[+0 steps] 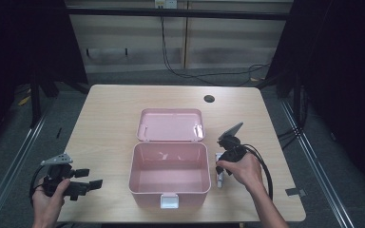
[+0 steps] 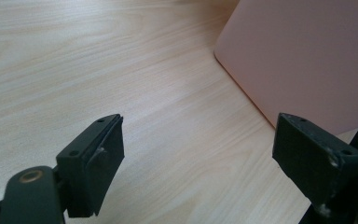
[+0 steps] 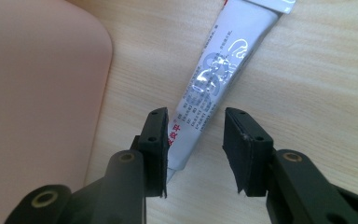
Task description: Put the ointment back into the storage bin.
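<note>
While the person's left hand rests at the near left corner of the light wooden table, the left gripper it holds points rightward toward the pink box, well apart from it. In the left gripper view its jaws stand wide apart with nothing between them, bare tabletop below and the box's pink wall off to the right. The box sits open at the middle of the table, its lid laid back flat on the far side and a white latch on its near wall. Just right of the box lies a white and silver tube with red and dark print. The right hand holds the right gripper over the tube. In the right gripper view its jaws are parted and straddle the tube's nearer end; one pad looks to touch the tube, the other stands clear of it.
</note>
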The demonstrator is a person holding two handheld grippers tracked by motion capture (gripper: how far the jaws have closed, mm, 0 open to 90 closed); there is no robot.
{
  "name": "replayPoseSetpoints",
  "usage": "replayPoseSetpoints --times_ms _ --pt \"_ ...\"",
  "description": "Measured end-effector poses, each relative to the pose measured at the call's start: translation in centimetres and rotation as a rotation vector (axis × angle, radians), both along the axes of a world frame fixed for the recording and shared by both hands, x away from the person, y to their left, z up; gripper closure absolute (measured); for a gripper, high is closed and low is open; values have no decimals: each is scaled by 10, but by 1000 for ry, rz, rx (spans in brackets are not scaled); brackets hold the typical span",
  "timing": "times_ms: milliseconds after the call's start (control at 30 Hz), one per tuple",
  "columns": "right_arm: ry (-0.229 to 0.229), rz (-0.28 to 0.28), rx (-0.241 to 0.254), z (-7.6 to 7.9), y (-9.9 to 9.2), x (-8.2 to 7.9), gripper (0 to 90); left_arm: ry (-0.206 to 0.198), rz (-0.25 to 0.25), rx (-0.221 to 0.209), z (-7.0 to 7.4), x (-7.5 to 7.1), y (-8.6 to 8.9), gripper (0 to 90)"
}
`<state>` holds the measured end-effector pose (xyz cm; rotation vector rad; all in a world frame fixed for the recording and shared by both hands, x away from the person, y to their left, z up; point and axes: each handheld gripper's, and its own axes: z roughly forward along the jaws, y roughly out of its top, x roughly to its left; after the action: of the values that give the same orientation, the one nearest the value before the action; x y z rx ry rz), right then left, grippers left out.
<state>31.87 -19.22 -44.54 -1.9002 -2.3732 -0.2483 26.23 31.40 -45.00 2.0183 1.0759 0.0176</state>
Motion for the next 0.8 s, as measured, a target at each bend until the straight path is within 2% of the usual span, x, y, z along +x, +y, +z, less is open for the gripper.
replayPoseSetpoints --times_ms 267,333,533,633,733,800 --pt "17 -16 3 -7 1 2 605 2 1 4 0 0 0 165" --pt "34 -19 -2 -10 4 3 604 4 4 0 0 0 -1 165" --pt "45 -20 -21 -14 5 4 630 4 0 3 0 0 -1 165" --pt "58 -10 -47 -16 7 4 661 4 -2 5 0 0 -1 165" --pt "63 -4 -44 -17 8 4 680 4 -2 5 0 0 -1 165" --pt "60 4 -60 -18 9 4 685 4 -2 5 0 0 -1 165"
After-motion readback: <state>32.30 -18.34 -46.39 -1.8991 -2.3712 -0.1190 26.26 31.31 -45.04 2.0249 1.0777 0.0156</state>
